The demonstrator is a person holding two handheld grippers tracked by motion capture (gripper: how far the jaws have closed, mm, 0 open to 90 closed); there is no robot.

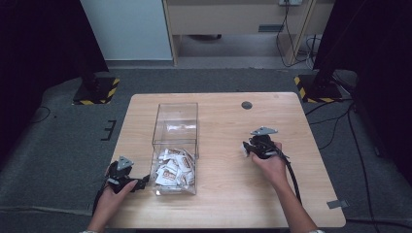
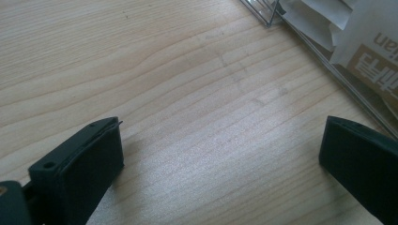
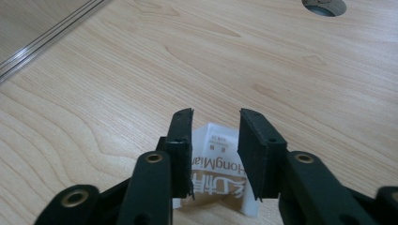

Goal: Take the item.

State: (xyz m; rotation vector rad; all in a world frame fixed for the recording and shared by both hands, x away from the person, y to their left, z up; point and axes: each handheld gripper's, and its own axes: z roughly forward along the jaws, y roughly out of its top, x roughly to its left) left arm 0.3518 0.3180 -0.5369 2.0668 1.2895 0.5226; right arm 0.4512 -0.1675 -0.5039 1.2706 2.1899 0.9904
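A clear plastic box (image 1: 177,108) stands on the wooden table (image 1: 223,194), its near end heaped with several white and brown sachets (image 1: 172,167). My left gripper (image 1: 143,182) rests at the box's near-left corner, jaws wide open over bare wood (image 2: 220,136); the box wall (image 2: 300,37) and sachets (image 2: 371,42) show at the upper right. My right gripper (image 1: 245,148) sits right of the box. Its jaws (image 3: 216,115) stand a little apart over one white sachet (image 3: 218,154) lying on the table, and the pads do not press on it.
A round cable hole (image 1: 247,105) lies in the table's far middle, also seen as the cable hole (image 3: 324,5) ahead of the right gripper. The box's base edge (image 3: 47,37) runs at the upper left there. Bare wood stretches between the box and the right gripper.
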